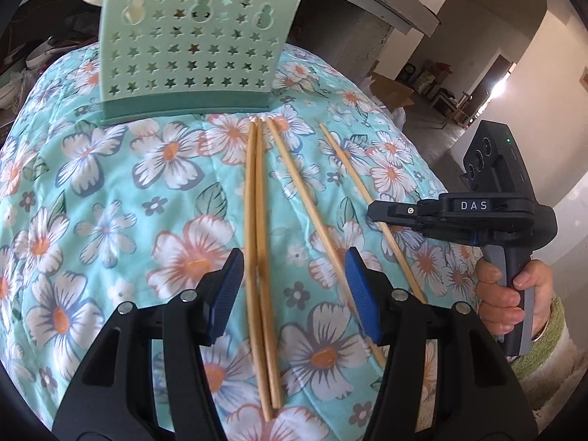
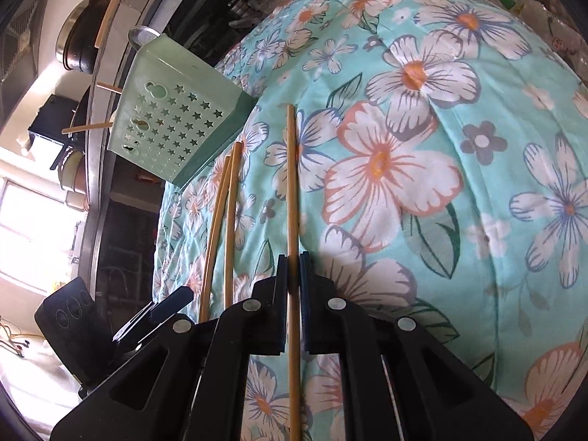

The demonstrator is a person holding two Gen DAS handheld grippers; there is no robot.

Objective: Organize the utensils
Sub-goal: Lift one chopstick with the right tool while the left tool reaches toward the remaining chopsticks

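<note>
Chopsticks: four bamboo sticks lie on the floral quilt [image 1: 110,198], tips toward the holder.
Quilt: turquoise with white and orange flowers; covers the whole work surface.
Utensil holder [image 1: 191,55]: pale green, star-shaped cutouts, darker green base; stands upright on the quilt at the far end, just beyond the stick tips.
Left gripper [image 1: 294,279]: jaws spread, blue pads apart; hovers over the paired chopsticks [image 1: 257,242], pads not touching them.
Right gripper [image 2: 294,268]: jaws pressed together, pinching a single chopstick [image 2: 292,183] partway along its shaft; held in a person's hand [image 1: 511,294].
Third chopstick [image 1: 312,217]: lies loose between the pair and the pinched stick.
</note>
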